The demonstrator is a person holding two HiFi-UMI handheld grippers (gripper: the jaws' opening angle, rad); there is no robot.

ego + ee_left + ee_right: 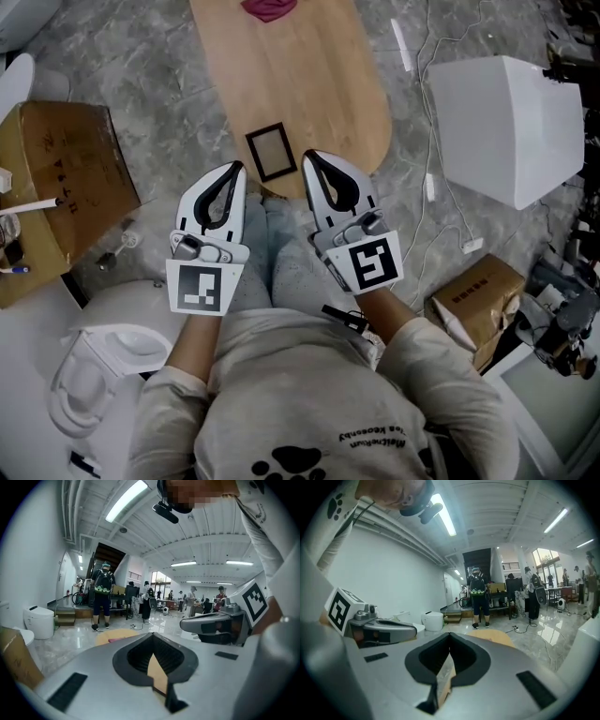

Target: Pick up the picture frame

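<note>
On the near end of the wooden table the picture frame lies flat, between the left gripper and right gripper, both closed and empty. It looks light, stiff, probably glazed, so fragile; pinch one dark border.

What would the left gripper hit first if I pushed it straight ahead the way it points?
Probably the wooden table, close to the left edge of the picture frame. The left gripper, shut and empty, aims just left of the frame. Its height above the table is unclear, so it might clear the near edge.
</note>
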